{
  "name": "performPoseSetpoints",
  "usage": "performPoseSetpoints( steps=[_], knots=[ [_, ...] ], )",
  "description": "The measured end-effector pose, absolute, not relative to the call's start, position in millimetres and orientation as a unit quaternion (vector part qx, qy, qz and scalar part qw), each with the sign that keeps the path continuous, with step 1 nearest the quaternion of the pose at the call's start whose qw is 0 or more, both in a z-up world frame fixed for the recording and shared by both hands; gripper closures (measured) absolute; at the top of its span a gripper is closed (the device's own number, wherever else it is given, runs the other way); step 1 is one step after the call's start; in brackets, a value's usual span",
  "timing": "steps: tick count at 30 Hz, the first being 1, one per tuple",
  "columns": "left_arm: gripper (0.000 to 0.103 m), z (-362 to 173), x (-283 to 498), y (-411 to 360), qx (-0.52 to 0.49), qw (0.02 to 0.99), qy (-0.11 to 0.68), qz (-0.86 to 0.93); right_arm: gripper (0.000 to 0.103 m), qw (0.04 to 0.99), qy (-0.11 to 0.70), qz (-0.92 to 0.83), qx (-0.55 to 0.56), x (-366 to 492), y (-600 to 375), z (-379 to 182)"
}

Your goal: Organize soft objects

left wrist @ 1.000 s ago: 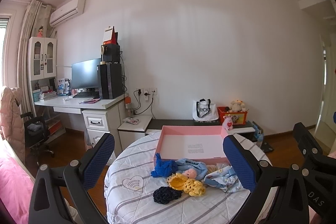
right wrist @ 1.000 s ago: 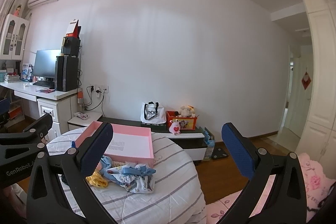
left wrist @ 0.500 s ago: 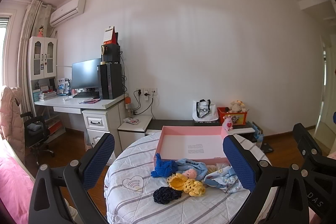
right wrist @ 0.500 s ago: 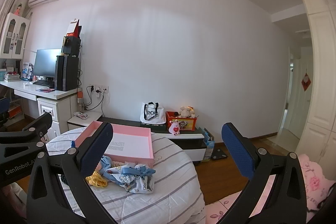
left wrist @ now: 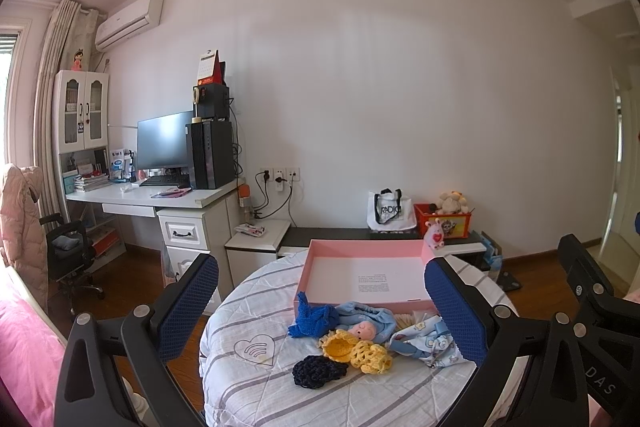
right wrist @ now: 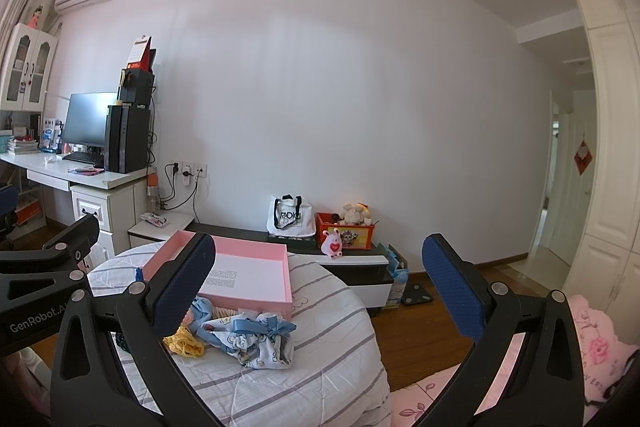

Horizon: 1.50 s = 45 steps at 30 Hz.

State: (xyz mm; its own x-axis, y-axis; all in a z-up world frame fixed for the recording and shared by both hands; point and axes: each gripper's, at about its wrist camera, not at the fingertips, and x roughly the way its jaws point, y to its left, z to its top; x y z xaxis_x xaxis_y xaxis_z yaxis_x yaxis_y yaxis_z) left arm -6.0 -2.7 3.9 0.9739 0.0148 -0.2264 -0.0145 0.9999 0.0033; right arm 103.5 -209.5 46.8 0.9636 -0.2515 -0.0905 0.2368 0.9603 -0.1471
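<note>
A pile of soft things lies on a round table with a striped cloth: a blue knit piece, a light blue cloth with a small doll face, a yellow crochet piece, a dark navy crochet piece and a printed white-and-blue cloth with a ribbon. An open pink box stands behind them, empty. My left gripper is open, held back from the pile. My right gripper is open, to the right of the pile.
A white desk with a monitor and computer tower stands at the left wall. A low dark bench with a tote bag and a red toy box is behind the table. An office chair is at far left. A pink bed cover is at right.
</note>
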Motion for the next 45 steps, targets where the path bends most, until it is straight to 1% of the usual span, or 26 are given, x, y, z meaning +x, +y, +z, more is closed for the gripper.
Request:
performPoseSetpoints(
  steps=[45],
  knots=[
    [0.001, 4.7, -8.9, -2.3, 0.002, 0.994, 0.111, 0.012, 0.0, 0.989, 0.05, -0.122, -0.07, 103.4, -210.2, 49.3]
  ],
)
